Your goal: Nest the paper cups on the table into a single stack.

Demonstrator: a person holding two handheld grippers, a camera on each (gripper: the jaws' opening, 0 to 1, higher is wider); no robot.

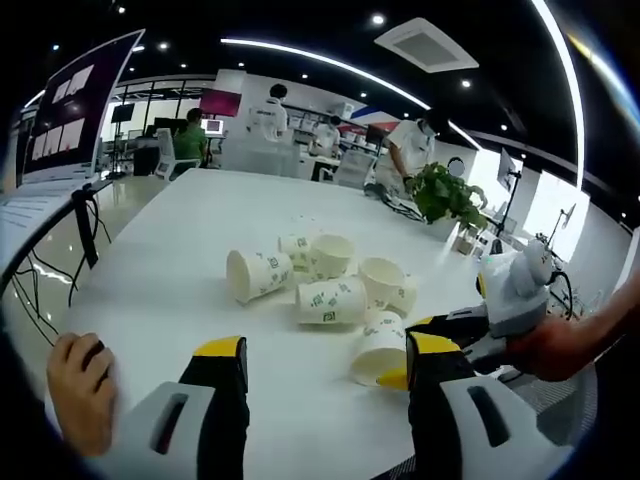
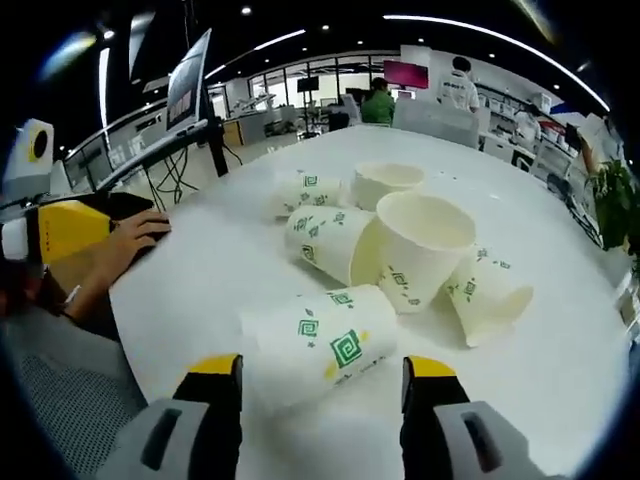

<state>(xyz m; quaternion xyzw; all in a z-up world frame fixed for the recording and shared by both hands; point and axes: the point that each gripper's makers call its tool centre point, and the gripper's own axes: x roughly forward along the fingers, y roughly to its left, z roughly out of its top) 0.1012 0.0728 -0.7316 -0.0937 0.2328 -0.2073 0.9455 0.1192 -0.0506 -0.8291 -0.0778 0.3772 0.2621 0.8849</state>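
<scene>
In the left gripper view, a cluster of paper cups [image 1: 320, 285] is seen scattered near the middle of a white table [image 1: 180, 270], most lying on their sides and two standing open-mouthed behind them. One tipped cup [image 1: 380, 350] lies nearest, just ahead of the left gripper [image 1: 325, 365], whose yellow-tipped jaws are held apart with nothing between them. A potted plant [image 1: 445, 195] stands at the table's far edge beyond the cluster, a display screen [image 1: 75, 110] is mounted off the table's far left side, and people are seated or standing at desks behind the table. The right gripper [image 1: 450, 330] is seen on the right side of the cluster, gripped by a hand [image 1: 550, 345], its yellow tips close beside the nearest tipped cup; whether contact is made cannot be told. A second hand [image 1: 80, 390] rests low at the table's near edge.

In the right gripper view, a fallen cup [image 2: 320, 345] printed with green squares lies on the table [image 2: 560, 340] directly ahead of the right gripper [image 2: 320, 380], between its spread jaws and ungrasped. Behind it an upright cup [image 2: 420, 245] leans among other tipped cups [image 2: 325, 240]. The left gripper [image 2: 60, 230] is held by a hand [image 2: 115, 255] at the table's left edge.
</scene>
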